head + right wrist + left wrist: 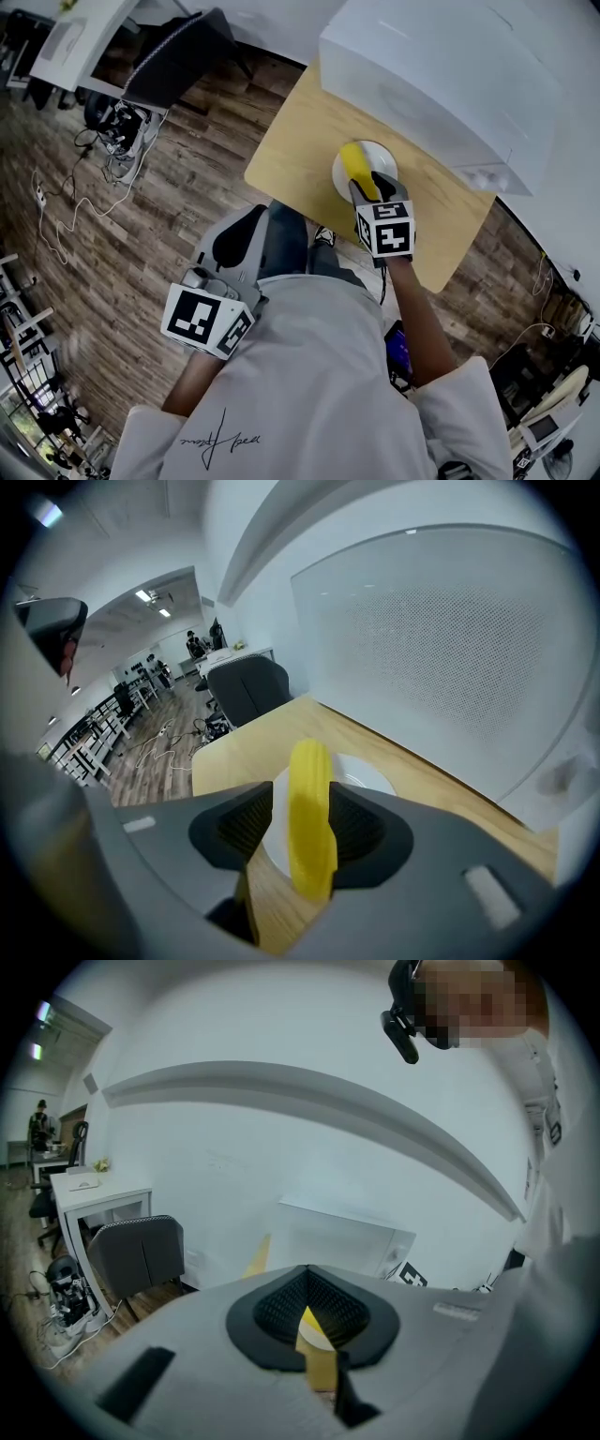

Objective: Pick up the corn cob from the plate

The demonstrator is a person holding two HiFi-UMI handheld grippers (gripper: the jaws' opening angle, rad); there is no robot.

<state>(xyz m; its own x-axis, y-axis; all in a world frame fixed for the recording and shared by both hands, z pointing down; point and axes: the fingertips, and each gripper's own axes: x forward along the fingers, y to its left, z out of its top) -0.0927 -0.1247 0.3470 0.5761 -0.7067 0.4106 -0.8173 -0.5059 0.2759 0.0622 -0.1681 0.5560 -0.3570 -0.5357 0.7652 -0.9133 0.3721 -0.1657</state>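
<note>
The yellow corn cob (357, 167) lies on a small white plate (386, 153) on the light wooden table (300, 141). My right gripper (373, 186) reaches down over the plate, open, with one jaw on each side of the cob. In the right gripper view the cob (311, 817) stands between the dark pads. A strip of plate (370, 775) shows between the cob and the left pad, so nothing presses on it. My left gripper (249, 219) hangs off the table's near edge beside the person's legs, shut and holding nothing (312, 1321).
A large white box (441, 75) fills the table's far side just behind the plate and looms close in the right gripper view (441, 630). A dark office chair (178, 56) and loose cables (103, 141) are on the wooden floor to the left.
</note>
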